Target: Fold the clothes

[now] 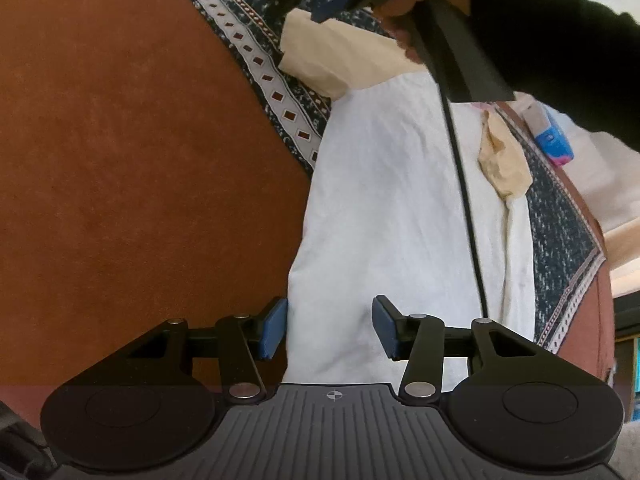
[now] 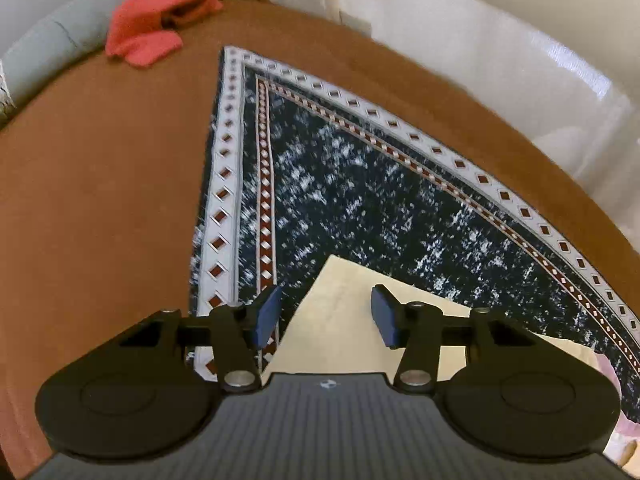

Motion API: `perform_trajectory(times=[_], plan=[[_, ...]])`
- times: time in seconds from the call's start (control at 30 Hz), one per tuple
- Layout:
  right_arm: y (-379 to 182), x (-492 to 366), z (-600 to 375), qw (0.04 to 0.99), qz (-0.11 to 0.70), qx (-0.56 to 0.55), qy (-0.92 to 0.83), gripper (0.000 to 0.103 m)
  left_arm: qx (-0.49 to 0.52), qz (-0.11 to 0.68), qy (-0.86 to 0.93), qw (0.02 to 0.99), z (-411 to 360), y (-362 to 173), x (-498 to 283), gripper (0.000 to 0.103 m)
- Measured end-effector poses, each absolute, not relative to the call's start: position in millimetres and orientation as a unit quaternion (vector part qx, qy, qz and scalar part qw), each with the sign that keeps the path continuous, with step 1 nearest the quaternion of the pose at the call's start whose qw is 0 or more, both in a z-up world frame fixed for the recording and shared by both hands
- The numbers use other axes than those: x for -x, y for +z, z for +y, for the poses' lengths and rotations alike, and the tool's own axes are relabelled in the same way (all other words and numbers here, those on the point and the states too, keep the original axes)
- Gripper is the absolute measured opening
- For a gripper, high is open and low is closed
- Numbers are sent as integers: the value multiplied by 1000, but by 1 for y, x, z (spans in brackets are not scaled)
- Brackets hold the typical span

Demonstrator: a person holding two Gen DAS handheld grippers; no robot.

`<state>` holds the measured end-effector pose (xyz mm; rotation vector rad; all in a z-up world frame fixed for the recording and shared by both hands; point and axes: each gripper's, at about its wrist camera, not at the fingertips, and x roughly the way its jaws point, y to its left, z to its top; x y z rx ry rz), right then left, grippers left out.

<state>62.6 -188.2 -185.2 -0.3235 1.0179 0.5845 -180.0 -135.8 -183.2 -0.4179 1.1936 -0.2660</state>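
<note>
A white garment with cream sleeves point(image 1: 400, 200) lies flat on a dark patterned cloth point(image 1: 280, 92) over a brown surface. My left gripper point(image 1: 330, 328) is open and empty over the garment's near hem, its left pad at the hem's edge. One cream sleeve point(image 1: 336, 56) lies at the far end, another point(image 1: 504, 160) on the right side. My right gripper point(image 2: 326, 316) is open and empty just above that far cream sleeve point(image 2: 344, 320); it also shows in the left wrist view point(image 1: 328, 8), held by a black-sleeved arm.
The brown surface point(image 2: 100, 200) spreads around the patterned cloth point(image 2: 360, 200). A red garment point(image 2: 152, 28) lies at its far edge by a grey cushion point(image 2: 44, 44). A blue and pink object point(image 1: 554, 140) sits beyond the garment's right side. White curtains point(image 2: 500, 48) hang behind.
</note>
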Motion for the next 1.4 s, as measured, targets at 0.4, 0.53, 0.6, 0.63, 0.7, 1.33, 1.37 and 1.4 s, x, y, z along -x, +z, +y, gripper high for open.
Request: perform_trajectory(times=[0.4,0.53,0.6,0.63,0.7,1.33,1.37,1.4], plan=[[-184,-73,-193,817,492,134,269,4,184,552,-109,806,-131,-186,179,0],[-170,-73,-206,825,485,97,274,4,170,536,-118,818,-136,-174,182,0],[-160,-73,-216,828,480,73,280,4,163,530,-125,823,-139,-167,182,0],[-154,-73,-222,830,477,59,284,4,159,528,-128,824,-141,-164,180,0],[-142,-73,-237,832,470,31,293,4,160,523,-141,825,-144,-158,179,0],[-121,-56,-461,862,430,-170,208,4,65,545,-310,776,-262,-147,168,0],[-127,-54,-469,861,435,-173,198,4,59,550,-310,773,-267,-151,167,0],[-133,-52,-476,860,440,-176,189,4,52,555,-309,770,-271,-154,166,0]])
